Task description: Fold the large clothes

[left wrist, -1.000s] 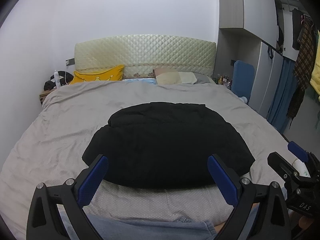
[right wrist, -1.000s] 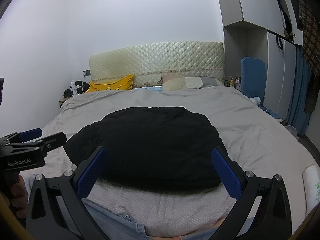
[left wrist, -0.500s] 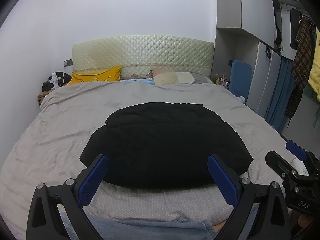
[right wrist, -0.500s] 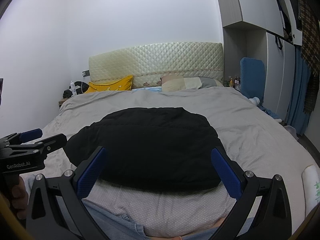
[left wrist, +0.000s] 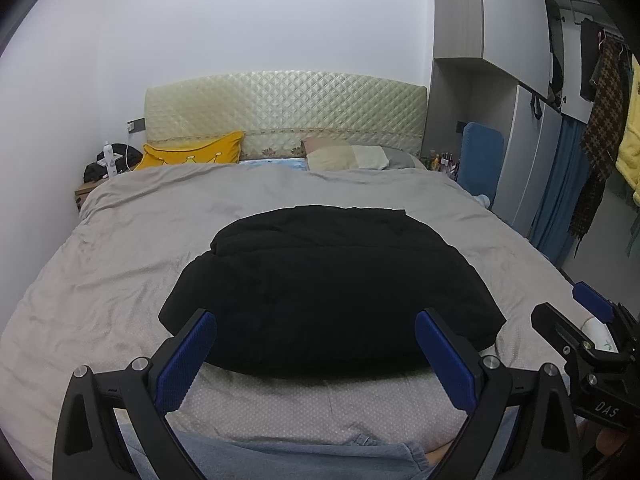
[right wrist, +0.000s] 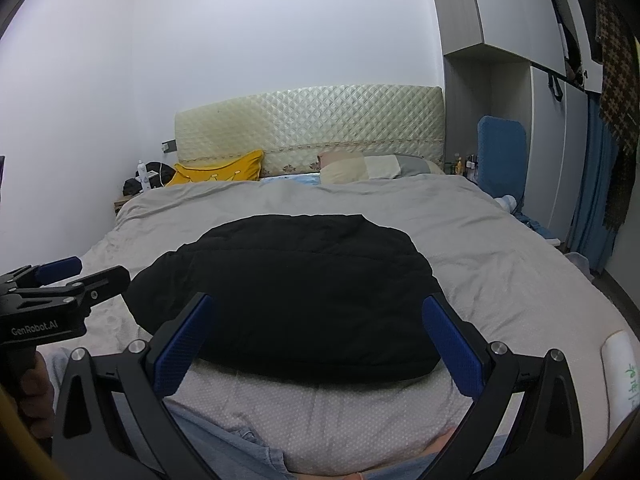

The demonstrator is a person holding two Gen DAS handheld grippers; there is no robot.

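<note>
The black jacket (left wrist: 332, 284) was seen folded compactly on the bed (left wrist: 120, 240). Left claw (left wrist: 326, 354) and right claw (right wrist: 322, 338) were held released, empty. Folding was judged finished; only smoothing seemed required.

— The black jacket (left wrist: 328, 284)?
— Matt, puffy quilted cloth. The bedcover (left wrist: 132, 240) is soft grey cloth, creased.
— And the headboard (left wrist: 284, 112)?
— Glossy, diamond-quilted. The pads (right wrist: 180, 348) are textured blue.
</note>
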